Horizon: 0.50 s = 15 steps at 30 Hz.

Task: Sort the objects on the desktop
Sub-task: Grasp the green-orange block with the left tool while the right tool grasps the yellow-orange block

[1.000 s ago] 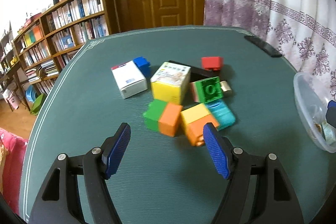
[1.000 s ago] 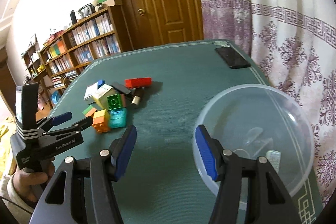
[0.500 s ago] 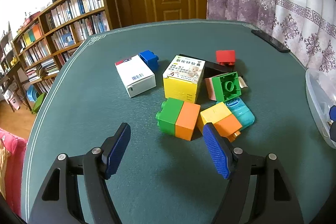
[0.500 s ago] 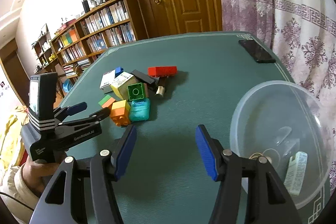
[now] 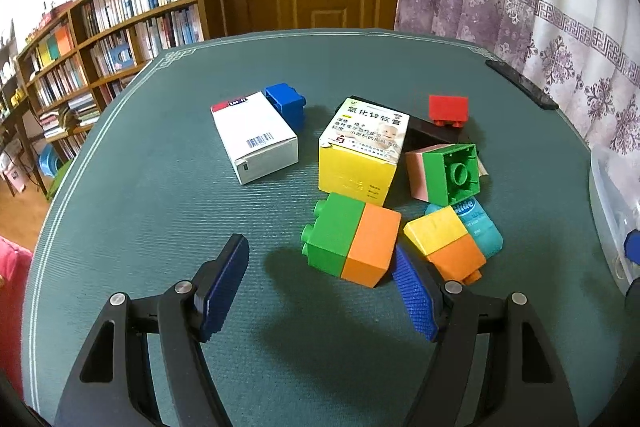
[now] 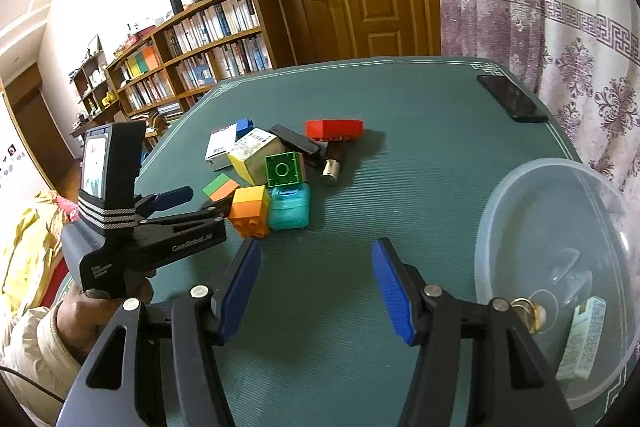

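A pile of objects lies mid-table: a green-and-orange block (image 5: 352,241), a yellow-and-orange block (image 5: 446,245), a teal case (image 5: 480,223), a green-and-pink block (image 5: 444,173), a yellow box (image 5: 362,151), a white box (image 5: 254,137), a blue brick (image 5: 286,103) and a red brick (image 5: 448,109). My left gripper (image 5: 320,285) is open just short of the green-and-orange block, its right finger beside the block's orange end. It also shows in the right wrist view (image 6: 200,197). My right gripper (image 6: 316,291) is open and empty over bare mat, left of the clear plastic bowl (image 6: 520,187).
The bowl holds a small carton (image 6: 580,339) and a gold ring (image 6: 526,311). A black phone (image 6: 512,103) lies at the table's far right edge. A black bar (image 6: 296,141) and a small metal-ended cylinder (image 6: 332,163) lie in the pile. A bookshelf and door stand behind.
My left gripper has moved forward to the green-and-orange block. My right gripper has swung left, away from the bowl. Both stayed open.
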Motion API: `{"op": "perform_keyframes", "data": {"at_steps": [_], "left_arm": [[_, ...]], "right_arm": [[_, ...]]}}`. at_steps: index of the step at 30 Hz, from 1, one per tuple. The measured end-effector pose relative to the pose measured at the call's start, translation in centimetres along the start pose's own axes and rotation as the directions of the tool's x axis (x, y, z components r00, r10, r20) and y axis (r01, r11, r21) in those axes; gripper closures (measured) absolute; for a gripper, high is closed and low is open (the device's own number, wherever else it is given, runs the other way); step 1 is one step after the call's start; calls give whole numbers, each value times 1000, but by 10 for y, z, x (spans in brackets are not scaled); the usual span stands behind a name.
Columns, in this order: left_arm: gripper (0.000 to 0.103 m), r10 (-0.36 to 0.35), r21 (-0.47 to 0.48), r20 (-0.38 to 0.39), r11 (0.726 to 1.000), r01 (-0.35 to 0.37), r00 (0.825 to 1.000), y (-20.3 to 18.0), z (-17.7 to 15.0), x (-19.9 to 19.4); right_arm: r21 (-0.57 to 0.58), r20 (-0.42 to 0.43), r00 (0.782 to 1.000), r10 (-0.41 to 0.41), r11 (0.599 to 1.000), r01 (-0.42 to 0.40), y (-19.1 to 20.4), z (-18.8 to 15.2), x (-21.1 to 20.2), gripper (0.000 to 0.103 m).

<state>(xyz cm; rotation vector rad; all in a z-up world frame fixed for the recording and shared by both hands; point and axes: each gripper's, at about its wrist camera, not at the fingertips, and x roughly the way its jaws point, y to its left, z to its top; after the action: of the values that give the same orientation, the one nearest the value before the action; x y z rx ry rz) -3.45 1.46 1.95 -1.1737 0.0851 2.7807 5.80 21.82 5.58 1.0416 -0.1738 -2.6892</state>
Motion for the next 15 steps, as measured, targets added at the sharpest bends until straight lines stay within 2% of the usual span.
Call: {"op": "perform_keyframes", "data": {"at_steps": [3,4,5,7,12,15], "left_arm": [[28,-8,-3,-4,1000,8,1000,3,-1,2],[32,-10,-2,-2,1000,10,1000,2,-1,2],[43,-17,1,1,1000,17,1000,2,-2,1],[57,-28,10,2,1000,28,1000,0,-2,1],[57,-10,0,25,1000,10,1000,6,-3,-5],[57,26,-5,64,1000,-26,998,11,-2,-15]], "right_arm": [[-8,-3,1000,8,1000,-8,6,1,4,40],[-10,-3,1000,11,1000,-11,8,2,6,40],[-11,-4,1000,14,1000,-14,10,2,7,40],[-12,-10,1000,18,1000,-18,13,2,13,40],[-23,-31,999,21,1000,-22,22,2,25,40],[-38,-36,999,15,999,-16,28,2,30,40]]}}
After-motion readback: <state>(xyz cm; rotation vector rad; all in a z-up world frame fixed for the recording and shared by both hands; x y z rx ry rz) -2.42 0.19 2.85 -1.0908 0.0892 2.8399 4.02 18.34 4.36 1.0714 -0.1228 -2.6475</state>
